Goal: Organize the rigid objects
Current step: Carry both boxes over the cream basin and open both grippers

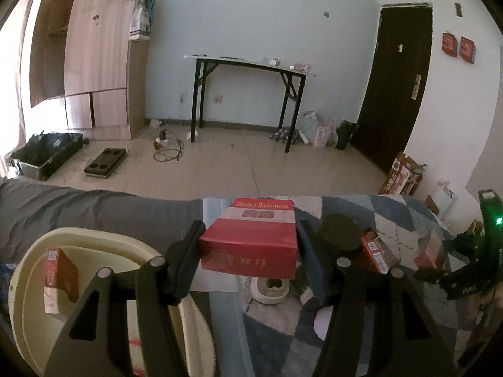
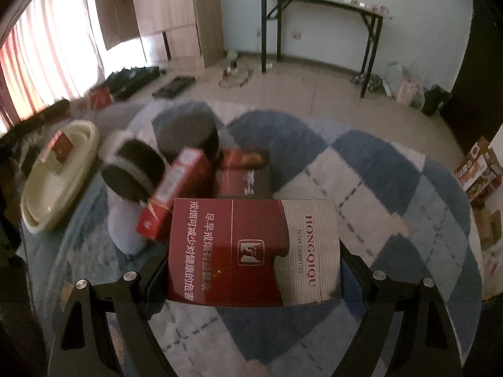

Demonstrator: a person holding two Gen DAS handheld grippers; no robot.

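Observation:
My left gripper [image 1: 250,245] is shut on a red Double Happiness cigarette box [image 1: 251,245], held above the bed. A cream oval basin [image 1: 31,286] lies below left with one red box [image 1: 58,275] standing in it. My right gripper [image 2: 254,260] is shut on a flat red and white Hongqiqu cigarette carton [image 2: 254,251], lifted above the blue checked blanket [image 2: 393,188]. On the blanket lie two more red boxes [image 2: 176,191], one [image 2: 243,169] behind the other, beside dark fluffy slippers [image 2: 135,172]. The basin [image 2: 53,185] shows at the left of the right wrist view.
A grey cover [image 1: 78,210] spreads over the bed's left side. Beyond the bed's edge is tiled floor [image 1: 251,163] with a black folding table [image 1: 248,94], a wardrobe [image 1: 94,53], a dark door [image 1: 396,88] and an open case [image 1: 47,154]. The other gripper's body [image 1: 471,264] shows at right.

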